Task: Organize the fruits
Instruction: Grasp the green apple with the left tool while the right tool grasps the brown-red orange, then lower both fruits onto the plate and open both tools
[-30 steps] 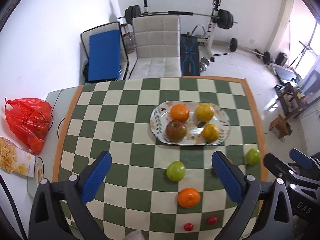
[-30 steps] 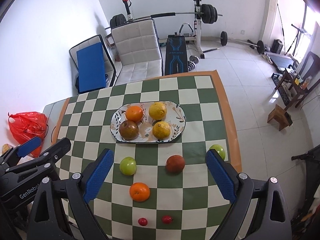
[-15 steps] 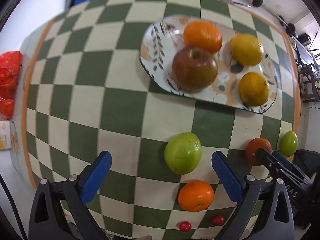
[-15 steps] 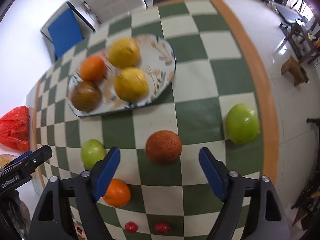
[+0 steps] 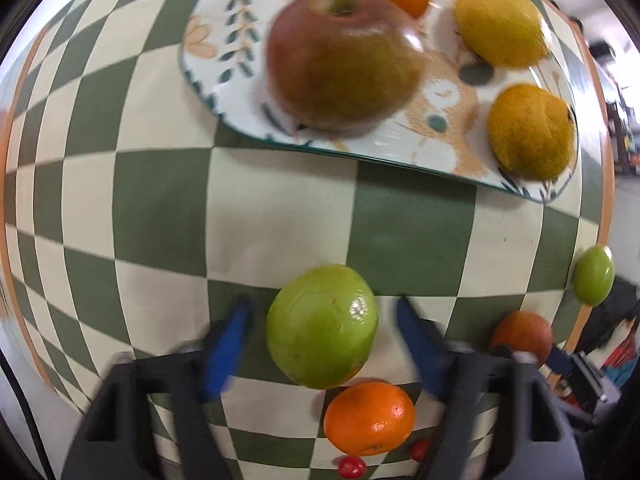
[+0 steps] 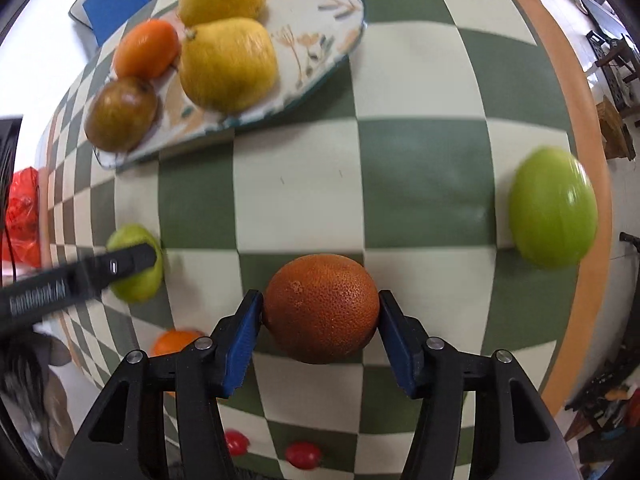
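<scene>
Both grippers were down at the checked tablecloth, each straddling a loose fruit a little way short of the plate.

The right gripper had its blue pads against the two sides of the dark red-brown orange, one pad touching each flank at about the widest part. It looked closed on the fruit, though the orange sat on the cloth and I judged it not yet lifted. That pebbled skin should give the pads good bite, and the fruit seemed firm and fairly heavy, so a hold across the middle seemed right.

The left gripper was parted around the green apple, with a gap showing between each blurred pad and the fruit. The apple's skin was smooth and shiny; I would expect it to be hard, slippery and ready to roll, so the pads would need to meet it level at the widest girth.

Another green apple lay off near the table's edge, an orange just behind the first apple, and two small red fruits nearer still. On the plate sat a red-green apple, an orange and two lemons.
</scene>
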`<action>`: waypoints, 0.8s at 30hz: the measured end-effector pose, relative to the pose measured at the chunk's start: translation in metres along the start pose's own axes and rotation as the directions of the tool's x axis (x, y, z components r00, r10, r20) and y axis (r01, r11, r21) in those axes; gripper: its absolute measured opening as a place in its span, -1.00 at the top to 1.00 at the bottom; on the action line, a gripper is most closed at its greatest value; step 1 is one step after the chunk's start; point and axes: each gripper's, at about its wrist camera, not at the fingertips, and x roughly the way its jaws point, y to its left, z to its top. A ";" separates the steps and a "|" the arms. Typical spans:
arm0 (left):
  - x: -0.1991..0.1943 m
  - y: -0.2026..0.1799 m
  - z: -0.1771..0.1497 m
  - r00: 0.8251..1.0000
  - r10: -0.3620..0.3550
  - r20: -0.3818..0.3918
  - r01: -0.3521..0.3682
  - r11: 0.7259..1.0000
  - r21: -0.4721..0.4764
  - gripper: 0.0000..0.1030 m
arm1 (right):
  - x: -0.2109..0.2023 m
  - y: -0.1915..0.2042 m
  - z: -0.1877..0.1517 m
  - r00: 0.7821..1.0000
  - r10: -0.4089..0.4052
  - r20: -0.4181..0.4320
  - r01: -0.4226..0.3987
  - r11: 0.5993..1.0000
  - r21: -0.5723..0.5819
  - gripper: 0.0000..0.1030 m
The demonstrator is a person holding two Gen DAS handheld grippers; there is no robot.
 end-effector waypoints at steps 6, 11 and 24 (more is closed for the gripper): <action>-0.002 -0.007 -0.012 0.999 0.038 0.010 -0.039 0.998 0.040 -0.01 | 0.004 -0.008 -0.002 0.998 0.055 -0.013 -0.055 0.997 0.058 -0.19; -0.002 0.008 -0.026 0.999 0.032 0.029 -0.032 0.999 -0.001 -0.01 | 0.006 0.002 0.000 1.000 0.023 -0.011 -0.023 1.000 0.021 -0.18; -0.115 0.060 0.026 0.968 -0.157 0.196 0.176 0.981 -0.086 -0.01 | -0.061 0.023 0.032 0.978 0.164 0.128 -0.169 0.985 0.032 -0.17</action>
